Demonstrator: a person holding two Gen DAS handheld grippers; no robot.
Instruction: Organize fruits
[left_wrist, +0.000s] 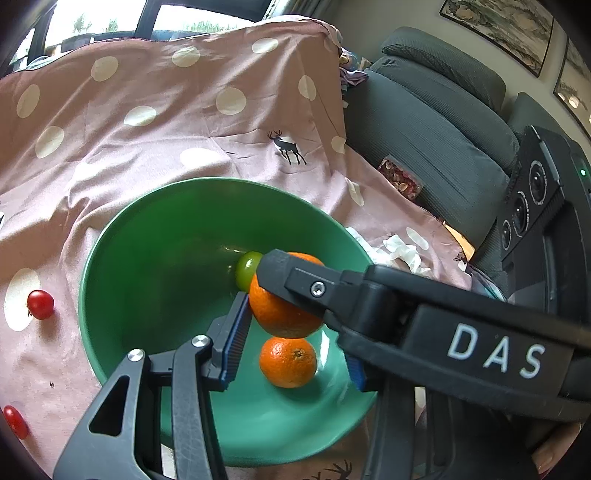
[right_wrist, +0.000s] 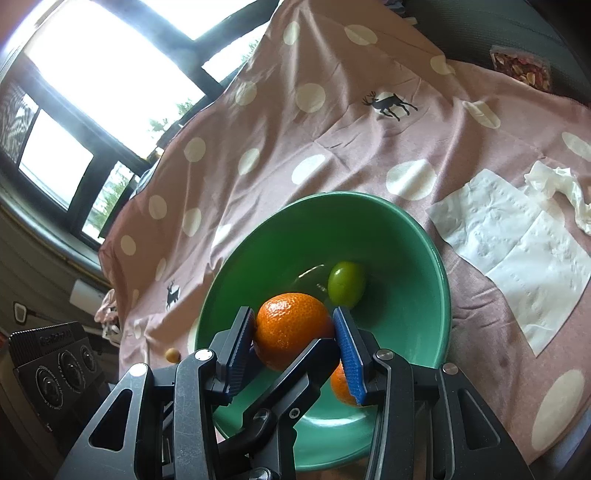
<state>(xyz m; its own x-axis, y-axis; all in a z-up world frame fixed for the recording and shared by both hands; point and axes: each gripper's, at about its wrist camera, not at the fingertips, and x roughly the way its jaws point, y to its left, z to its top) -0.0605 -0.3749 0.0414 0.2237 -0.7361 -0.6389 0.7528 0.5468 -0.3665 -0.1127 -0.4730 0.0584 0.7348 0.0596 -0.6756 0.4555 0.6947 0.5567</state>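
While we are holding both grippers over the green bowl, its rim is ringing our fingers on nearly every side, and open pink cloth is lying beyond it toward the window. Our right gripper is pinching one orange between its blue pads, above the bowl's floor. A second orange is resting on the floor below it, and a green fruit is sitting further in, just beyond the held orange. Our left gripper is reaching in from the near rim with its fingers spread wide, gripping nothing; the right one is crossing above its right finger, and the lower orange is lying between its two pads. Left of the bowl, two red tomatoes are lying apart on the cloth. To the right, a flat paper towel and a crumpled tissue are lying near the rim. A grey sofa is bordering the cloth's far right edge.
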